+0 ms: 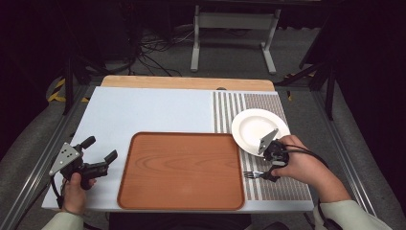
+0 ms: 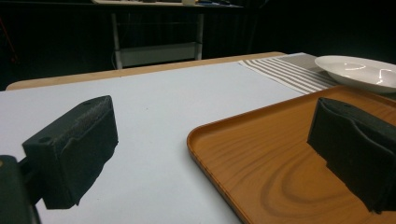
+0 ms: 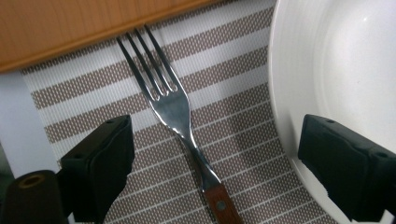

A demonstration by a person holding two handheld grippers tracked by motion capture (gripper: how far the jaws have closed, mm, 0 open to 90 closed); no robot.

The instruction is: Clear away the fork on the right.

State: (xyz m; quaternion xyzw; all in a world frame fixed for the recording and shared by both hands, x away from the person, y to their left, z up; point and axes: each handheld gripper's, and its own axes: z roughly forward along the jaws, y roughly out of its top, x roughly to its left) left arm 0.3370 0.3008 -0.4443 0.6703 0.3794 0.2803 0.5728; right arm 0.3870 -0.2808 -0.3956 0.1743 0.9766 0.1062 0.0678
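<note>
Fork (image 3: 175, 109) between open right gripper (image 3: 215, 163) fingers

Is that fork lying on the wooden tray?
No, the fork lies on the striped placemat, its tines just short of the tray.

The high view looks forward and down from the person's side, taking in the whole table (image 1: 143, 105), with the wooden tray (image 1: 182, 170) near and the floor beyond. The left gripper view sits low, just above the table's near-left part, facing across the tray's left rim toward the white plate (image 2: 359, 70) far off. The right gripper view looks steeply down from close above the striped placemat (image 3: 233, 126), onto the fork (image 3: 173, 107). All three views share the tray and the plate.
</note>
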